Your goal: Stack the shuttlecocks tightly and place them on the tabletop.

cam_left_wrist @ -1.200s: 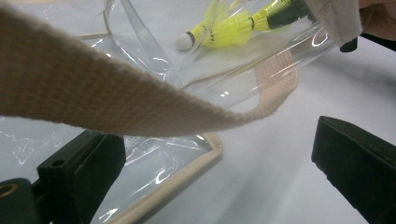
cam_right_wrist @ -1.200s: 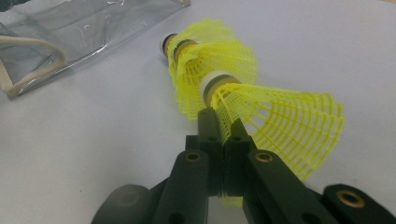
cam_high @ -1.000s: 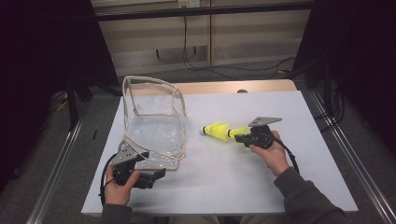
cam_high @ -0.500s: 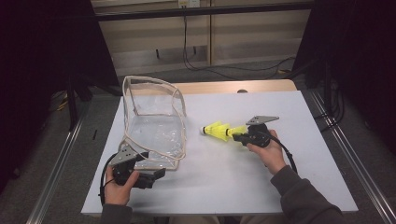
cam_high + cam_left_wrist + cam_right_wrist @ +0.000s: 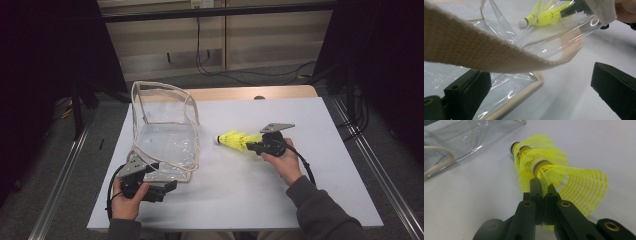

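shuttlecocks point(image 5: 234, 139), a nested yellow stack of them, sit clamped by the skirt in the right tongs point(image 5: 256, 143), cork ends pointing toward the clear bag point(image 5: 165, 135). in the right gripper view the two black jaws are squeezed almost together on the mesh of the rearmost skirt, so the grip is firm but rests on thin plastic netting. compared with a second ago almost nothing has shifted: the stack hangs at the same spot just right of the bag, mid-table, and the bag stands with its mouth as wide as before. my reading is that the carry is paused just short of the drop-in, not begun again. the left tongs point(image 5: 165, 187) lie near the front left corner of the table point(image 5: 300, 200), at the bag's near rim; in the left gripper view the jaws stand wide apart, released, with the cloth handle strap point(image 5: 474, 50) draped across above them and not pinched. that suggests the bag is only standing by its own stiffness, so it could slide or fold when the stack pushes in. the next move probably calls for lifting the stack over the trimmed rim point(image 5: 192, 112) and lowering it inside.
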Tool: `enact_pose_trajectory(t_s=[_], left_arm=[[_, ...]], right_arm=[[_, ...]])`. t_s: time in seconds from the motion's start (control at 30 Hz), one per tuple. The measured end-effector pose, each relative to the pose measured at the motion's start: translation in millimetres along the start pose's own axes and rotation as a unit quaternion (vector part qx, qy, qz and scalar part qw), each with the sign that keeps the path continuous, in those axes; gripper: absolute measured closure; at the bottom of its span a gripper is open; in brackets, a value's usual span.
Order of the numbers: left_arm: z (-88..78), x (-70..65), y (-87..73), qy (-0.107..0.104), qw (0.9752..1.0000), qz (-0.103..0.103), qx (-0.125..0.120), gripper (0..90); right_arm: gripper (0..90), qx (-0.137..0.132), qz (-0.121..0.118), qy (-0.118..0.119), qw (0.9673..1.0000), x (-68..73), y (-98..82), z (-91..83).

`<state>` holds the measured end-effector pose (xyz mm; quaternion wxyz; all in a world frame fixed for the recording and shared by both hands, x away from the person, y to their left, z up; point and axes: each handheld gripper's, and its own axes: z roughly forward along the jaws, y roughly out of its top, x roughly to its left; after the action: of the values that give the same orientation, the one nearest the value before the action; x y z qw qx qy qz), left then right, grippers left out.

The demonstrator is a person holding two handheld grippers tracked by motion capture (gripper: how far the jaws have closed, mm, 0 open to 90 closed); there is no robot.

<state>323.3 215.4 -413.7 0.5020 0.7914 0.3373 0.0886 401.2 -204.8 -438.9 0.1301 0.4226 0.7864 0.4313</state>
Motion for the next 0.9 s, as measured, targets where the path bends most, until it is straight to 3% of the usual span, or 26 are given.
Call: enact_pose_trajectory(t_s=[0.9], left_arm=[[0.4,0.3,-0.1,-0.001,1.0,0.0,0.001,2.9]], right_arm=[[89.0,-0.002,0.007,0.004,1.0,2.7,1.5,9.6]])
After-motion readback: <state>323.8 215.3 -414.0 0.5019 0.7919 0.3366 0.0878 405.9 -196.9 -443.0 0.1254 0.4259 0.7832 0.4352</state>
